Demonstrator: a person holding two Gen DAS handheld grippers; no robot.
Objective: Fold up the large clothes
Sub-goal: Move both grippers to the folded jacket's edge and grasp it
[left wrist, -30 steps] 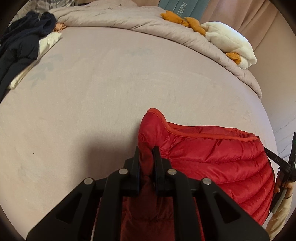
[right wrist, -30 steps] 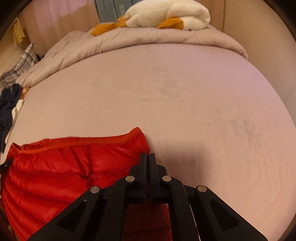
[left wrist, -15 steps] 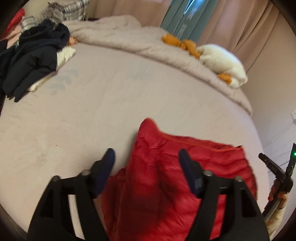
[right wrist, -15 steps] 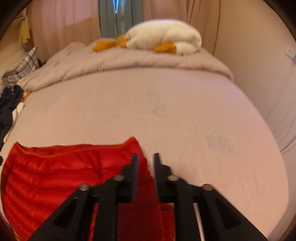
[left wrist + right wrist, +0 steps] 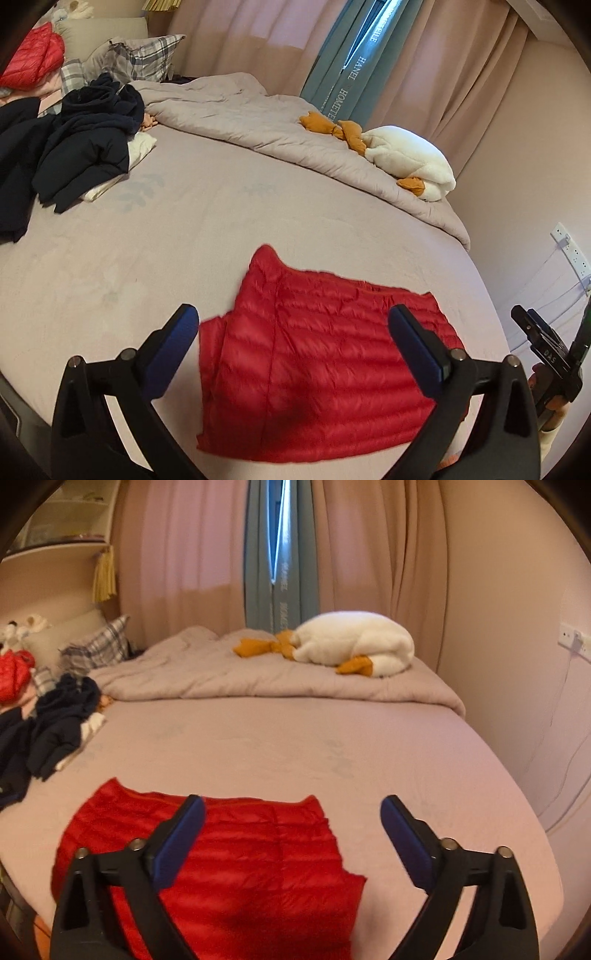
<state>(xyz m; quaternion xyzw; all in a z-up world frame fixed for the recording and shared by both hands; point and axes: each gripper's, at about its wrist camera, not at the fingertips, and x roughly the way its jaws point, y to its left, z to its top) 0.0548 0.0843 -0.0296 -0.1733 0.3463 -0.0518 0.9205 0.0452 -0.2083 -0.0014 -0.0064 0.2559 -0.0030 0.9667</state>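
Observation:
A red quilted puffer jacket (image 5: 314,369) lies folded flat on the mauve bed sheet (image 5: 184,229) near its front edge. My left gripper (image 5: 291,312) hovers above the jacket, jaws opening wide, with nothing held between the blue pads. In the right wrist view the jacket (image 5: 240,867) lies below and left of my right gripper (image 5: 291,801), whose jaws are also opening and hold nothing. The right gripper (image 5: 543,343), held by a hand, shows at the right edge of the left wrist view.
A heap of dark navy clothes (image 5: 74,147) lies at the bed's left side. A bunched duvet (image 5: 258,122) and a white plush goose (image 5: 406,162) fill the far end. Plaid pillows (image 5: 140,55) and another red jacket (image 5: 33,55) sit far left. A wall with a socket strip (image 5: 569,247) runs along the right.
Both grippers were shut on the red jacket's edge; they let go, opened wide, and rose back from the bed. The jacket now lies flat.

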